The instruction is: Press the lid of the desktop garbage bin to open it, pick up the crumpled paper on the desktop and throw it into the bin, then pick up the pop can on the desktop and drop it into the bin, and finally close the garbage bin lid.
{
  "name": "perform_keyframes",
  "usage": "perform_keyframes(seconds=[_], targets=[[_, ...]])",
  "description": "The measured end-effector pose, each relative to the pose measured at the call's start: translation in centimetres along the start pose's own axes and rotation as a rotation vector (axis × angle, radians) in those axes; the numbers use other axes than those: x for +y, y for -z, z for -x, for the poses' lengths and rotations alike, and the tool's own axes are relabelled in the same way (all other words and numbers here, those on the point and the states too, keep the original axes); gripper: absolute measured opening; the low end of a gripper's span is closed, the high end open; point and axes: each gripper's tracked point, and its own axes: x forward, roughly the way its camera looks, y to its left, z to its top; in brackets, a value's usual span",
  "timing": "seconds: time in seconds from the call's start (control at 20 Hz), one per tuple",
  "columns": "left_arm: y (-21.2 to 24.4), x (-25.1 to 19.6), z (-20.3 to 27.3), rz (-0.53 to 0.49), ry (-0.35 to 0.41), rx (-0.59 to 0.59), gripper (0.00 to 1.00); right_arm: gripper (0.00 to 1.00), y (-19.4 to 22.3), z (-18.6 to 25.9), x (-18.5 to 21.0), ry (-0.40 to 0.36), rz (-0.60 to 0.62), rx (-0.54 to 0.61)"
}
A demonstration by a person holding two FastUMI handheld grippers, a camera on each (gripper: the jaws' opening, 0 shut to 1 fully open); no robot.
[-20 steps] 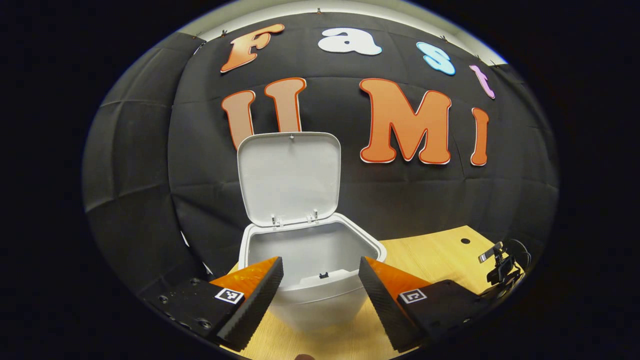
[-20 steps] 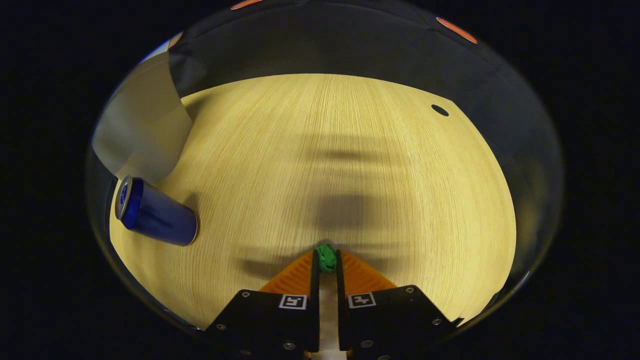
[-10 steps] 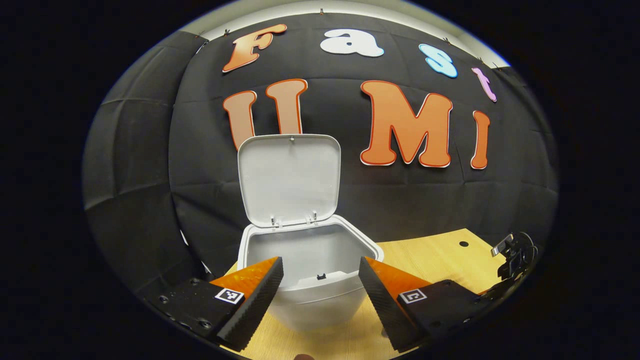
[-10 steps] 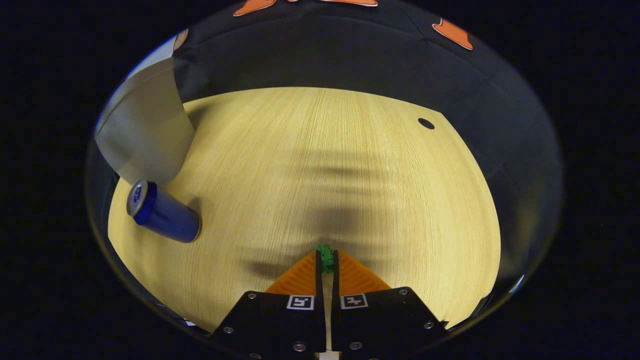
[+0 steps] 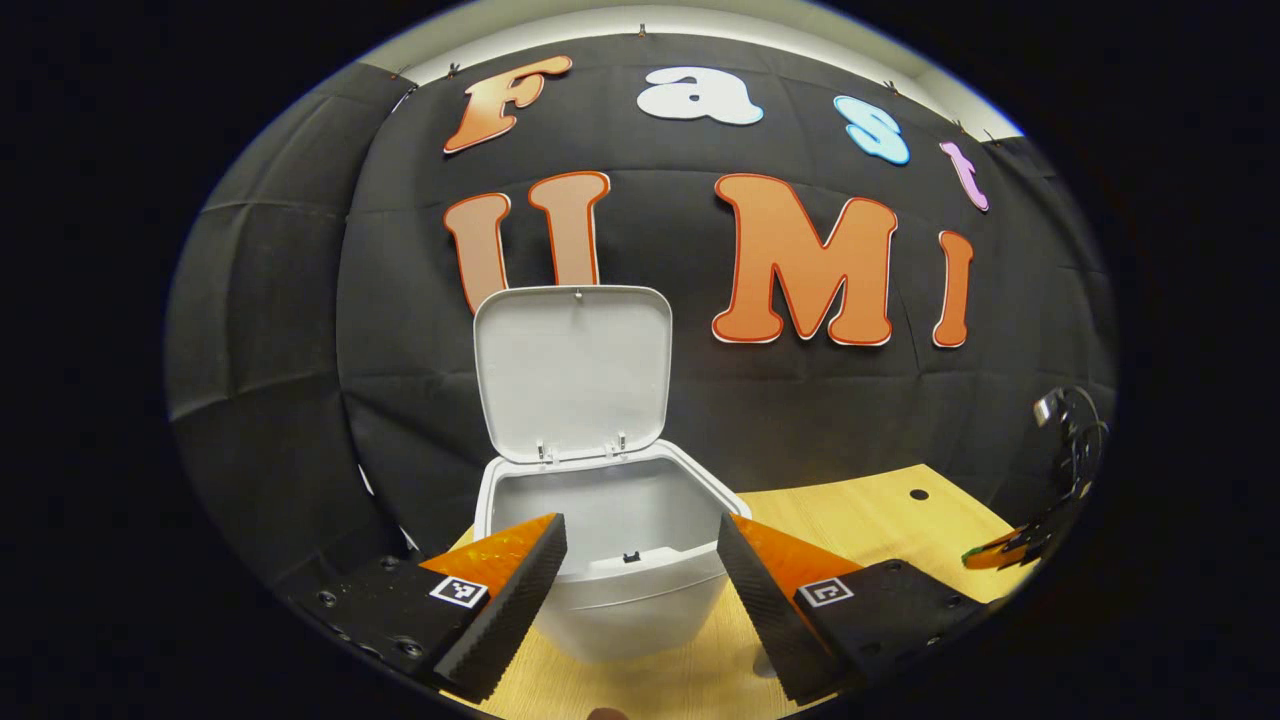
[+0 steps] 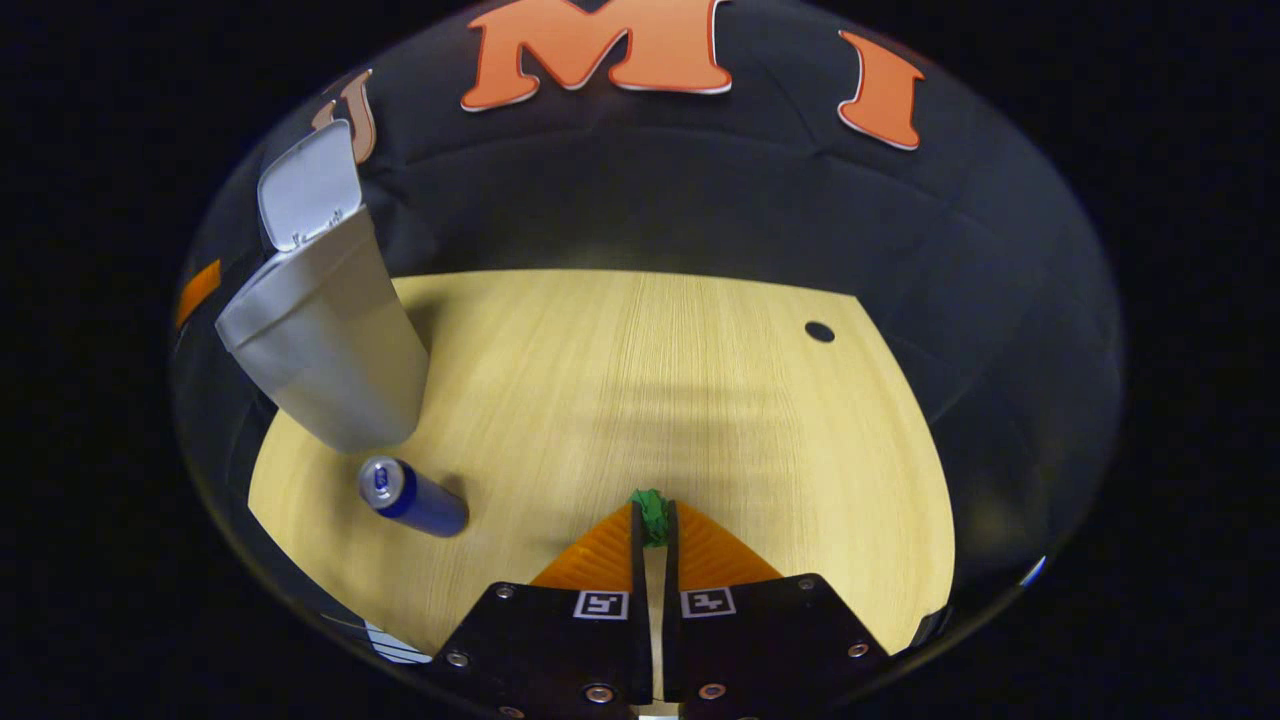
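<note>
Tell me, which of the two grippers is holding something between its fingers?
The right gripper: its fingers are shut on the green crumpled paper, above the desktop. The left gripper stands open and empty before the bin.

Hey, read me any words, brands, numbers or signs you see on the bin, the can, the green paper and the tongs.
On the pop can: any print is too small to read.
On the garbage bin and its lid: no text.
On the crumpled paper in the right tongs: no text.
On the square markers of the right tongs and left tongs: patterns, no words.
</note>
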Motion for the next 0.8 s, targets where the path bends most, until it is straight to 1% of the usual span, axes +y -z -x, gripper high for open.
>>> perform_keyframes(seconds=[0.15, 0.3, 0.45, 0.6, 0.8], targets=[[-0.8, 0.1, 0.8, 0.003, -0.002, -0.018, 0.96, 0.04, -4.3, 3.0, 1.0, -0.032, -0.003, -0.094], [-0.9, 0.4, 1.5, 0.001, -0.003, -0.023, 0.96, 0.04, -9.2, 5.0, 2.1, -0.091, -0.016, -0.181], [-0.6, 1.1, 2.3, 0.01, -0.01, -0.02, 0.96, 0.04, -14.1, 6.6, 2.8, -0.087, 0.049, -0.269], [-0.7, 2.3, 3.4, 0.018, -0.031, -0.024, 0.96, 0.04, -18.4, 7.8, 5.7, -0.127, 0.1, -0.349], [-0.4, 4.3, 5.1, 0.019, -0.066, -0.024, 0.96, 0.04, -22.4, 9.6, 11.8, -0.22, 0.16, -0.428]])
